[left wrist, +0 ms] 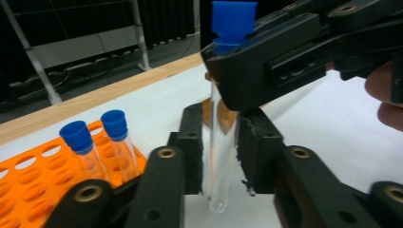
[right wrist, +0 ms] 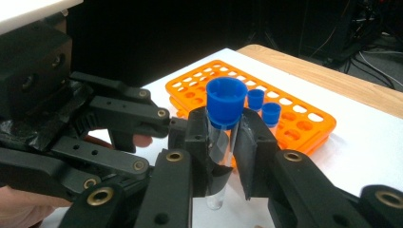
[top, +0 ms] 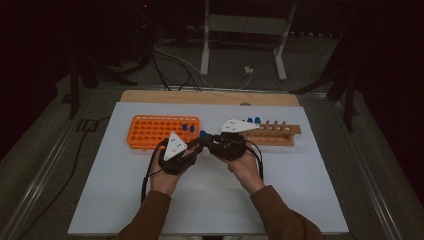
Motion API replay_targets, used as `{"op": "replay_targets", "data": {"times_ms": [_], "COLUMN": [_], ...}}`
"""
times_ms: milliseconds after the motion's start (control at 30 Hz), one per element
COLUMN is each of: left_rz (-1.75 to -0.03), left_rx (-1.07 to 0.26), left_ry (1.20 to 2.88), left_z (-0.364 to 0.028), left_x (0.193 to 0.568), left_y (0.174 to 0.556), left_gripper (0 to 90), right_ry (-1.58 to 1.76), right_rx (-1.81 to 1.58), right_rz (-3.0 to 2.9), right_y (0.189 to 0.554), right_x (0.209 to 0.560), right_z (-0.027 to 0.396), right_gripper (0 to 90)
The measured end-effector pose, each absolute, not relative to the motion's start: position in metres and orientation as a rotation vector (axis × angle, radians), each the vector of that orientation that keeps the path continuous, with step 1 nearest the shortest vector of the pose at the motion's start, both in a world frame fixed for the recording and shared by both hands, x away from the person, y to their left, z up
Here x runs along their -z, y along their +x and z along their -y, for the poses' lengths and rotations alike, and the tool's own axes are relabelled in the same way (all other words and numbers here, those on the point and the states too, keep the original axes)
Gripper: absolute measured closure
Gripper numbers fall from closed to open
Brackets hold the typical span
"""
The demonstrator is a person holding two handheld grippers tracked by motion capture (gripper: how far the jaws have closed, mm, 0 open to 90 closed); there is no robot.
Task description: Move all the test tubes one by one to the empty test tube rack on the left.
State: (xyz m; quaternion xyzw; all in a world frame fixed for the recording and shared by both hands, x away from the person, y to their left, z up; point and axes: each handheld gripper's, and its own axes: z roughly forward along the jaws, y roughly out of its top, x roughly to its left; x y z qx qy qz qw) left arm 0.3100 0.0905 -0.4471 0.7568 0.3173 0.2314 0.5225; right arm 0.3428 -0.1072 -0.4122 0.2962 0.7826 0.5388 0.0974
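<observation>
A clear test tube with a blue cap (left wrist: 219, 156) stands upright between both grippers over the white mat. My left gripper (left wrist: 221, 152) is shut on the tube's lower glass, its pads pressed against both sides. Just under the cap (right wrist: 226, 102), my right gripper (right wrist: 222, 152) is shut on the same tube. From above, the two grippers meet tip to tip, the left gripper (top: 199, 143) and the right gripper (top: 206, 140), with the blue cap (top: 202, 134) between them. The tube's round bottom hangs just above the mat.
An orange rack (top: 150, 131) lies behind my left hand with two blue-capped tubes (left wrist: 95, 137) at its near right end. A wooden rack (top: 275, 134) with blue-capped tubes (top: 253, 120) lies behind my right hand. The white mat (top: 210, 200) covers the table.
</observation>
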Motion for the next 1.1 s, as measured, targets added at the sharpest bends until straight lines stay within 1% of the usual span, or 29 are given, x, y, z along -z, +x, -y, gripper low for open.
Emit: {"op": "replay_targets", "data": {"times_ms": [67, 367, 400, 433, 567, 700, 767, 800, 867, 967, 1100], "left_rz": [-0.757, -0.746, -0.75, -0.756, -0.783, -0.814, -0.836, -0.842, -0.857, -0.885, -0.919], "left_rx": [-0.556, -0.565, -0.57, -0.569, -0.586, -0.599, -0.601, -0.604, -0.613, -0.627, -0.64], "left_ry": [1.816, 1.826, 1.824, 1.819, 1.8, 1.766, 1.746, 1.744, 1.739, 1.725, 1.708], "left_z": [-0.09, -0.089, -0.09, -0.091, -0.099, -0.11, -0.116, -0.118, -0.122, -0.128, -0.135], "left_x": [0.447, 0.447, 0.447, 0.447, 0.446, 0.443, 0.443, 0.443, 0.443, 0.444, 0.445], "left_y": [0.31, 0.31, 0.311, 0.311, 0.314, 0.317, 0.319, 0.32, 0.323, 0.327, 0.333], "left_gripper": [77.0, 78.2, 78.2, 78.2, 78.2, 78.2, 78.2, 78.2, 78.2, 78.2, 78.2], "right_ry": [0.878, 0.871, 0.868, 0.869, 0.878, 0.882, 0.904, 0.909, 0.919, 0.931, 0.93], "right_rx": [-1.594, -1.587, -1.588, -1.59, -1.594, -1.567, -1.535, -1.52, -1.492, -1.445, -1.416], "right_rz": [-2.317, -2.323, -2.324, -2.329, -2.327, -2.297, -2.279, -2.271, -2.253, -2.223, -2.19], "right_y": [0.343, 0.343, 0.343, 0.344, 0.344, 0.342, 0.341, 0.341, 0.341, 0.34, 0.336], "right_x": [0.412, 0.412, 0.412, 0.412, 0.412, 0.411, 0.411, 0.411, 0.412, 0.414, 0.415], "right_z": [0.107, 0.107, 0.108, 0.108, 0.113, 0.12, 0.124, 0.126, 0.13, 0.136, 0.146], "right_gripper": [76.1, 75.7, 73.0, 67.0, 48.6, 26.2, 17.7, 14.8, 12.1, 4.1, 3.2]}}
